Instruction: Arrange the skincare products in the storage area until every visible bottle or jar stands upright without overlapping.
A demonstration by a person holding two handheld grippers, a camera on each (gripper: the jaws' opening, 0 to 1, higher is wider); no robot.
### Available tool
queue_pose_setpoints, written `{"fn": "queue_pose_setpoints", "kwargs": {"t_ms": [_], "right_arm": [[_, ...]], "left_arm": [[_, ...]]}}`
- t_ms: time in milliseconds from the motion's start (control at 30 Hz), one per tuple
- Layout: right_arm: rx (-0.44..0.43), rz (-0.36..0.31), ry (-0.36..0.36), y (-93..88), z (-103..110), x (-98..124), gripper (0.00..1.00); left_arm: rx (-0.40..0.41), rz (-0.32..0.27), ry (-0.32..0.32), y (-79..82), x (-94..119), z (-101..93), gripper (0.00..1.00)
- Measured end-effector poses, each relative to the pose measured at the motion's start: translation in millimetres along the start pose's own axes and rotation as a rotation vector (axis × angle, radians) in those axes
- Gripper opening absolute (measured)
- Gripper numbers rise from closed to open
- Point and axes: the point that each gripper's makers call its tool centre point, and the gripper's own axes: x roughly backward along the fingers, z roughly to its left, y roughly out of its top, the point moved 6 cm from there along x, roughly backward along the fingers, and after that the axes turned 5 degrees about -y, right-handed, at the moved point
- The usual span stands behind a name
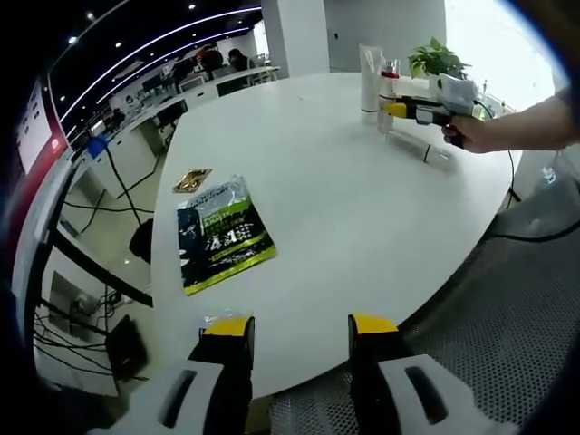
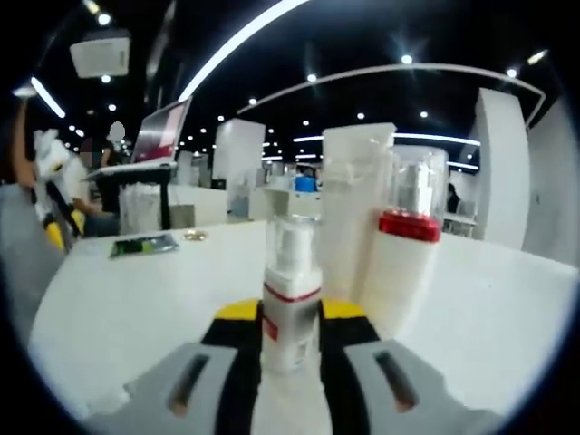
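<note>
Right gripper view, small pump bottle (image 2: 291, 292) upright between right gripper (image 2: 290, 331) jaws

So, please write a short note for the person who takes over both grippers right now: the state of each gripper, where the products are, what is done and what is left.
Right gripper: jaws close on either side of a small spray bottle, which stands upright on the white table; a firm grip cannot be told.
Left gripper: open, empty, at the near table edge.
Directly behind the small bottle stand a white tube and a red-collared pump bottle, both upright, side by side.
A green sachet pack and a small gold packet lie flat, far from the group.
Done: the tube and pump bottle stand.
Left: probably release the small bottle beside them without overlap.
</note>
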Motion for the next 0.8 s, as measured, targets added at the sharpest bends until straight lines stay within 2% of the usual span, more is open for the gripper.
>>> {"fn": "queue_pose_setpoints", "kwargs": {"t_ms": [67, 100, 167, 267, 433, 667, 733, 800], "right_arm": [[-0.014, 0.008, 0.001, -0.4, -0.3, -0.4, 0.22], [-0.026, 0.036, -0.001, -2.6, -0.2, -0.1, 0.22], [-0.01, 0.039, -0.011, 0.3, -0.3, -0.6, 0.23], [-0.031, 0.039, 0.001, 1.5, 0.5, -0.3, 0.25], [-0.051, 0.069, -0.024, 1.9, -3.6, 2.4, 0.28], [-0.091, 0.089, -0.04, 3.6, -3.8, 7.6, 0.25], [-0.076, 0.113, -0.036, 2.7, -1.8, 7.7, 0.21], [-0.062, 0.116, -0.037, 2.2, -1.3, 7.4, 0.21]], "left_arm": [[-0.001, -0.001, 0.002, -0.1, 0.2, 0.4, 0.42], [-0.001, -0.002, 0.002, 0.0, 0.3, 0.4, 0.42], [-0.002, -0.003, 0.004, 0.2, 0.7, 0.4, 0.42], [-0.007, -0.004, 0.004, 0.0, 0.8, 0.4, 0.41], [-0.011, -0.003, 0.001, 0.0, 0.8, 0.3, 0.4], [-0.017, -0.005, -0.003, 0.2, 0.7, 0.1, 0.39], [-0.018, -0.004, -0.004, 0.0, 0.7, 0.2, 0.39], [-0.02, -0.005, -0.005, 0.1, 0.8, 0.1, 0.38]]}}
